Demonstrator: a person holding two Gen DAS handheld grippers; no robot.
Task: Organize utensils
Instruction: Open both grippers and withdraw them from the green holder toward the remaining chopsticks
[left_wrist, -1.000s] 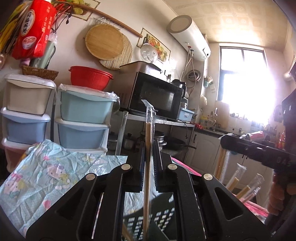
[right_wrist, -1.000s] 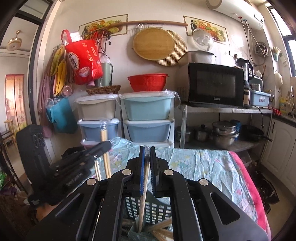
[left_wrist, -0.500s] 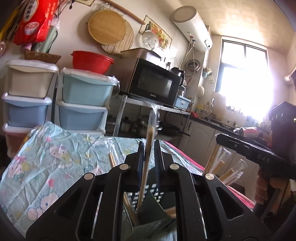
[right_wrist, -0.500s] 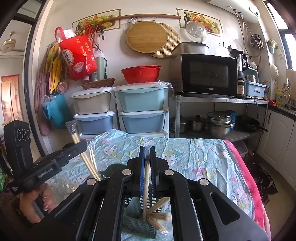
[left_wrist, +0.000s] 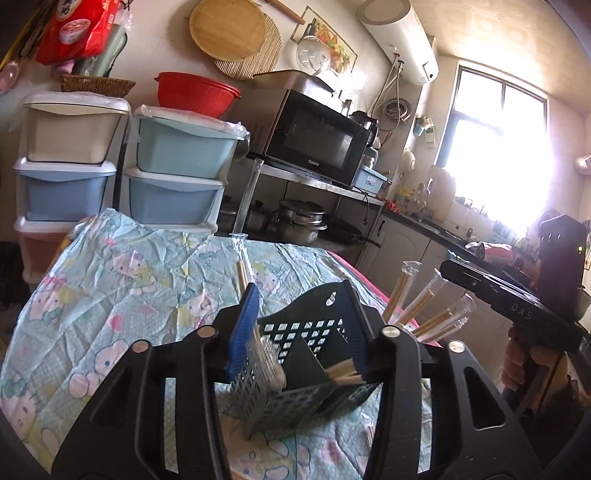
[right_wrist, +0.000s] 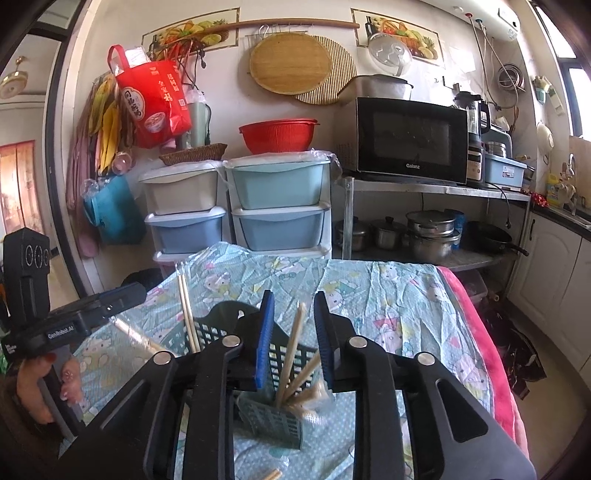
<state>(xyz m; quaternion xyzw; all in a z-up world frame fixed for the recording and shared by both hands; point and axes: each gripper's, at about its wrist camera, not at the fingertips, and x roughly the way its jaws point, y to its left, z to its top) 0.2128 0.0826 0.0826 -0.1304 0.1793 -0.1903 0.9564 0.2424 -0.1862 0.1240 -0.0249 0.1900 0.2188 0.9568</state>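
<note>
Both grippers are hanging wide open and empty over the dark basket (left_wrist: 314, 332) on the desk (left_wrist: 110, 302). The left gripper (left_wrist: 306, 328) view is showing wrapped chopsticks (left_wrist: 417, 310) leaning right; the right gripper (right_wrist: 293, 339) view is showing bare chopsticks (right_wrist: 291, 354) inside. The microwave (right_wrist: 410, 138) is reading "Galanz".

- Left tool (left_wrist: 303, 328), clamped on a wrapped chopstick pair (left_wrist: 242, 273) a second ago, now gapes.
- Right tool (right_wrist: 293, 332) has likewise spread, its chopsticks (right_wrist: 291, 350) released into the perforated basket (right_wrist: 273, 417).
</note>
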